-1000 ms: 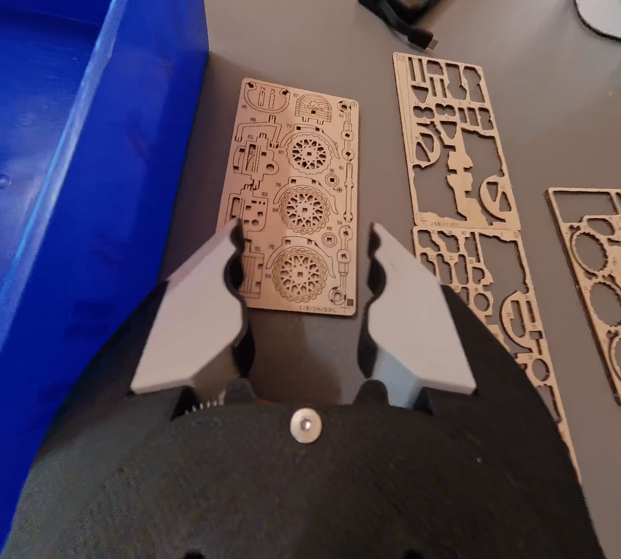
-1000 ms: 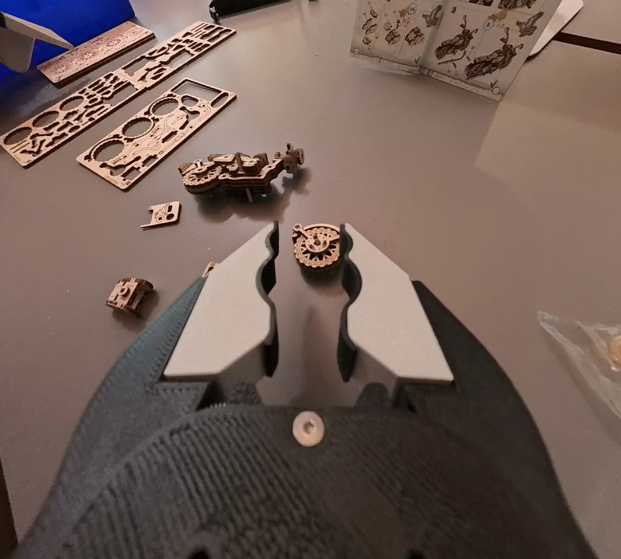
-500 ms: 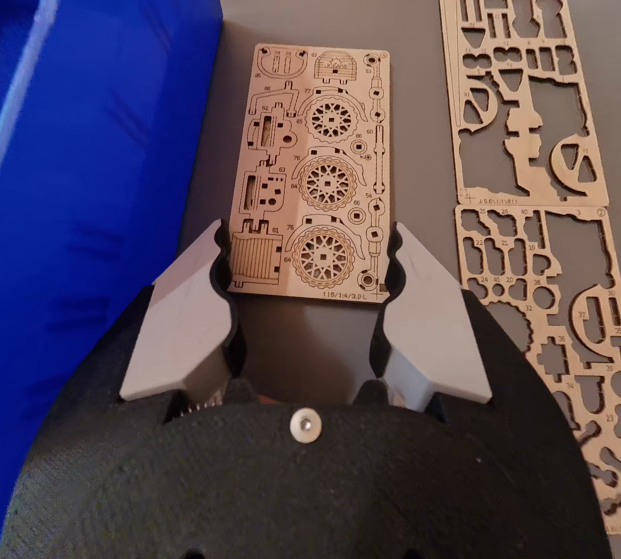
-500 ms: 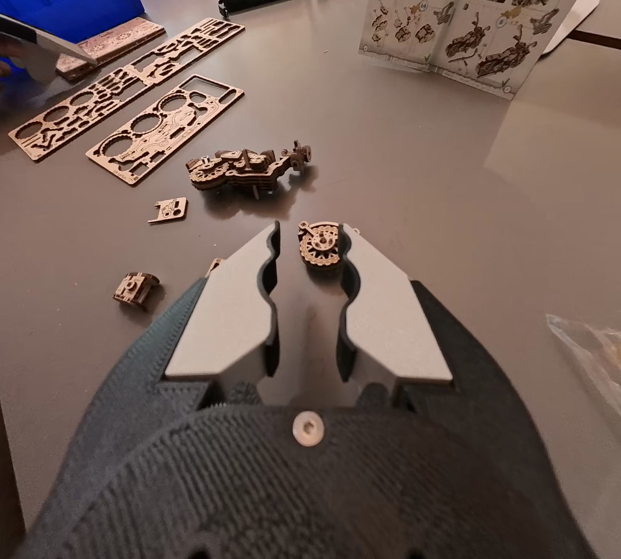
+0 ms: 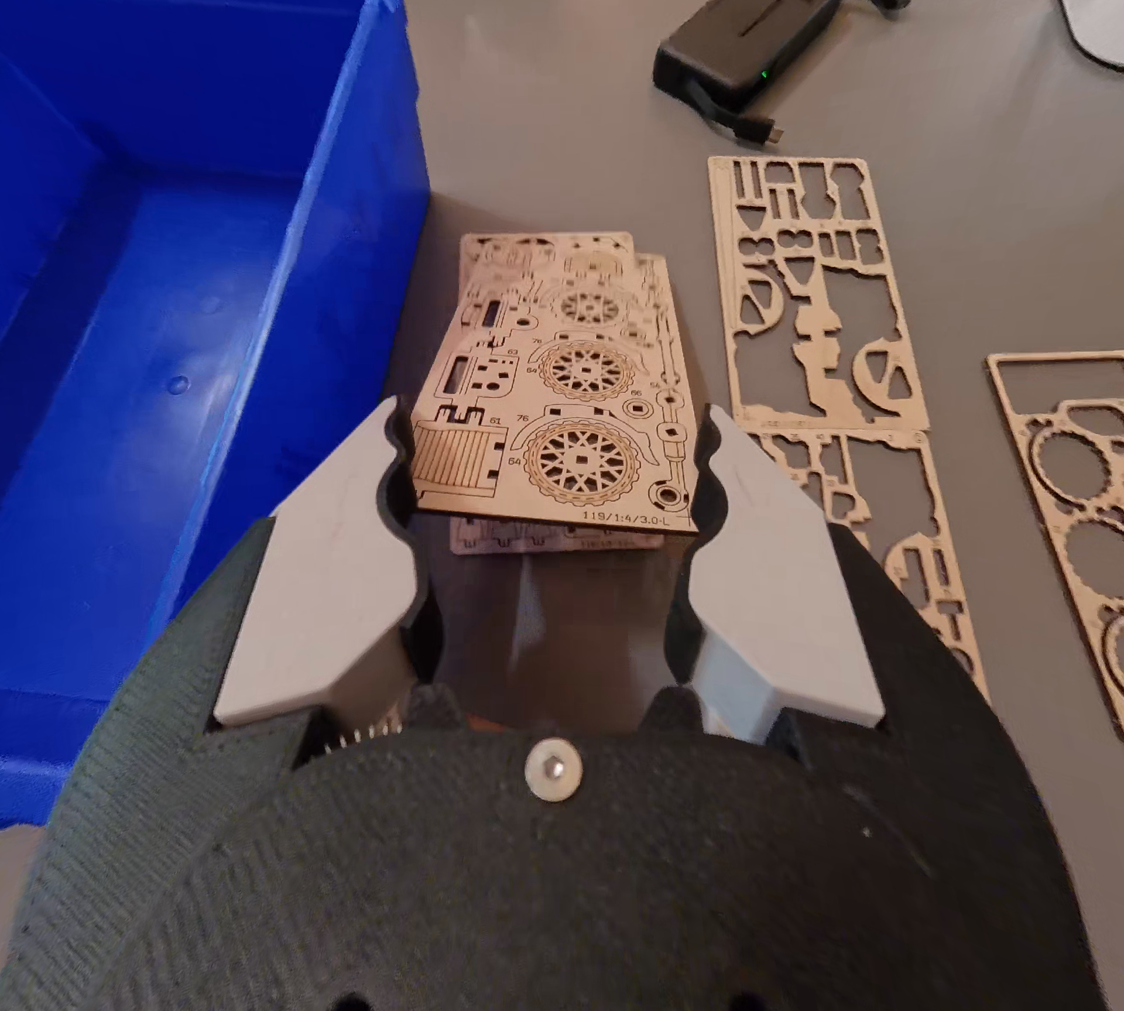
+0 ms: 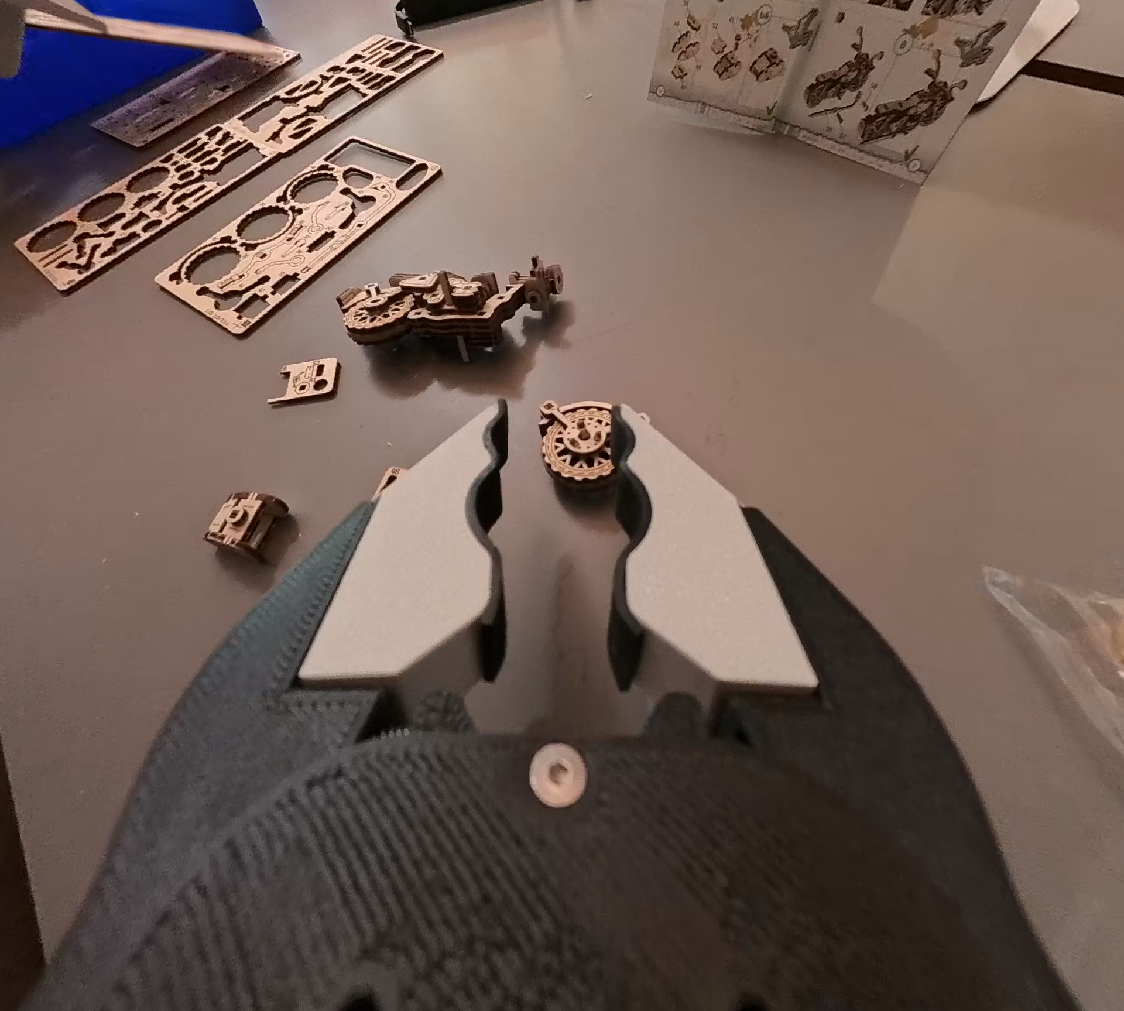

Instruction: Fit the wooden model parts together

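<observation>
My left gripper [image 5: 552, 416] is shut on the side edges of a wooden parts sheet [image 5: 578, 373] with cut wheels, and holds its near end tilted up off a second sheet [image 5: 547, 541] lying beneath it. The lifted sheet also shows in the right wrist view [image 6: 158, 36]. My right gripper [image 6: 561, 413] is open and low over the table. A small wooden wheel assembly [image 6: 578, 449] lies between its fingertips, against the right finger. A part-built wooden motorcycle body [image 6: 438, 306] lies just beyond it.
A blue bin [image 5: 152, 252] stands at the left of the sheets. Emptied sheet frames [image 5: 815, 288] [image 6: 292, 240] lie to the right. Loose small parts [image 6: 310, 379] [image 6: 243, 522], a standing instruction sheet [image 6: 851, 8], a black power adapter [image 5: 748, 33] and a plastic bag [image 6: 1070, 635] are on the table. The tips of one gripper are about 50 cm away from the tips of the other. My left gripper is the nearer one to the black power adapter [image 5: 748, 33]: about 25 cm, against 50 cm.
My left gripper closed on the top parts sheet and lifted its near end, uncovering a second sheet below. My right gripper shifted slightly left, so the wheel now sits against its right finger.
</observation>
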